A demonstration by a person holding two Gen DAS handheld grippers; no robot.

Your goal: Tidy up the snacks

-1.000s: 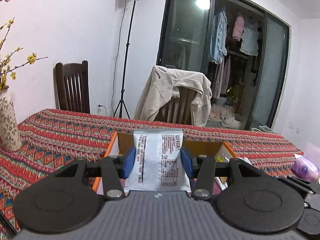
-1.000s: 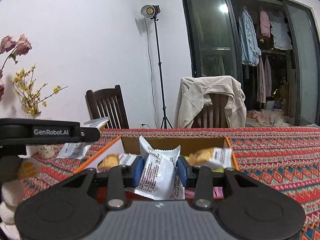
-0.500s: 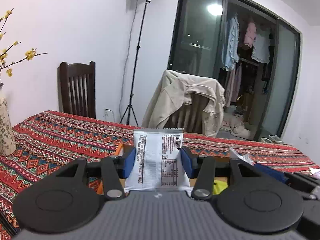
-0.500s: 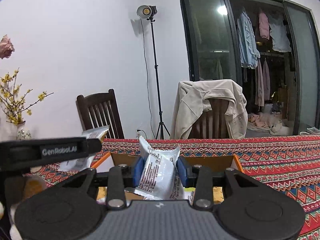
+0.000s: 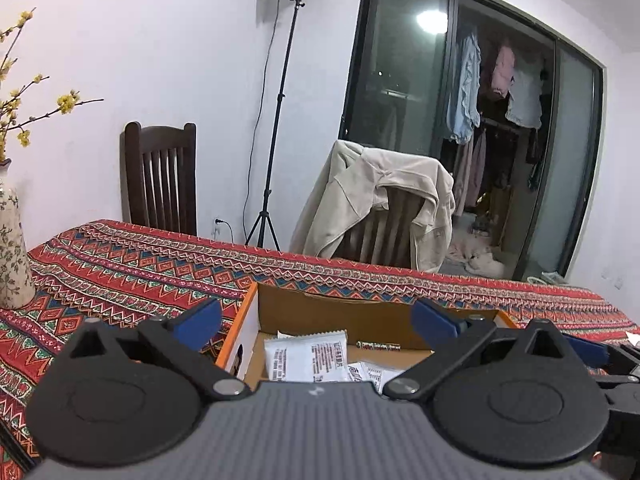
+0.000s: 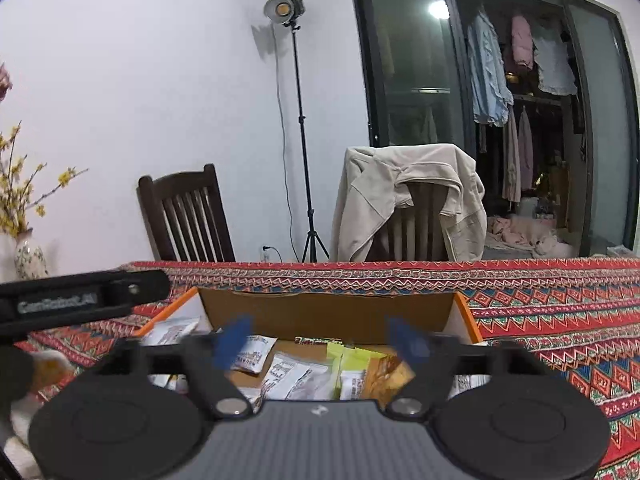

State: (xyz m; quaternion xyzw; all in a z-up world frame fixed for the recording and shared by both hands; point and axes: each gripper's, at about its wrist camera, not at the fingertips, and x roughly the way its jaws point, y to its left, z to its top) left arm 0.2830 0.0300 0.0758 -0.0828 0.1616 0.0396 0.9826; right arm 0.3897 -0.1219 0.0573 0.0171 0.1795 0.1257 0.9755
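Hovering over the near edge of a cardboard box [image 5: 320, 312], the left gripper [image 5: 316, 322] has its jaws opening, the blue pads [image 5: 200, 322] spread wide with nothing clamped between them. A white snack packet [image 5: 306, 360] with printed text lies flat on the box floor, below the gap between the pads and touching neither. Further white packets [image 5: 376, 374] lie just to its right, partly hidden by the gripper body. The box has orange-edged side walls and sits on a table covered by a red patterned cloth [image 5: 120, 272].

The right gripper [image 6: 322, 340] is likewise over the same box [image 6: 328, 312], its jaws opening and blurred in the frame; nothing sits between its pads [image 6: 234, 340]. Beneath it the box holds a mixed heap: white packets [image 6: 286, 374], a yellow-green packet [image 6: 352, 360] and an orange-brown packet [image 6: 386, 374], lying touching and overlapping one another. At the left of the right wrist view, the left gripper's black body crosses the frame.

Beyond the table stand a dark wooden chair [image 6: 186, 216], a second chair draped with a beige jacket [image 6: 408, 196], and a lamp on a tripod stand [image 6: 296, 120]. A floral vase [image 5: 12, 252] with yellow blossoms stands on the cloth at the left
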